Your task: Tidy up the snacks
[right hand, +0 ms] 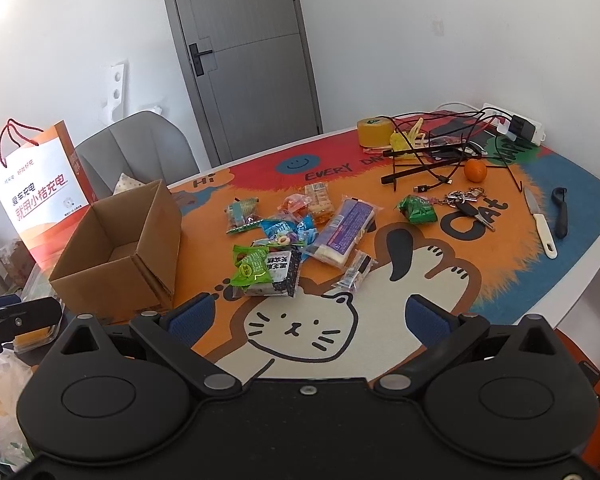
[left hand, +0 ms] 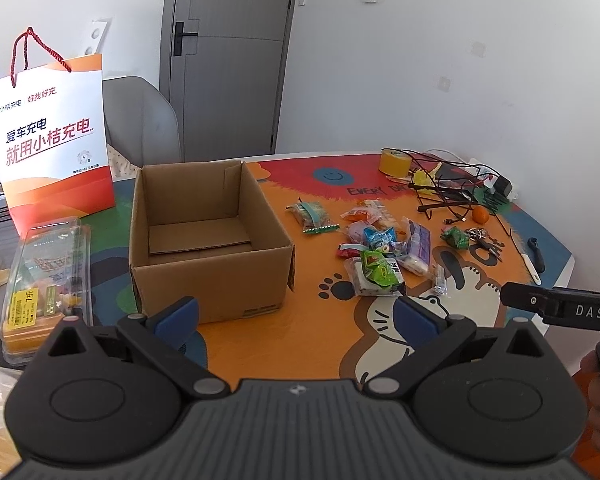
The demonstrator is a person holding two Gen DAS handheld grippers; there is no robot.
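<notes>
Both of my grippers hover above the near edge of the cartoon-cat printed tablecloth (right hand: 500,280), each released with blue pads spread wide and nothing between them: left gripper (left hand: 298,316), right gripper (right hand: 308,316). Beyond the left gripper stands the open brown cardboard box (left hand: 208,276), upright and empty. Just right of it lies the loose pile of wrapped snacks (right hand: 296,236), with a bright green packet (right hand: 252,270) nearest me and a long purple-and-white packet (right hand: 346,230) behind it; none is in the box. A separate small green packet (right hand: 418,210) lies beside a bunch of keys (right hand: 470,204). Farther back sit an orange fruit (right hand: 476,170), a yellow tape roll (right hand: 374,132) and an orange-and-white paper gift bag (left hand: 54,140).
</notes>
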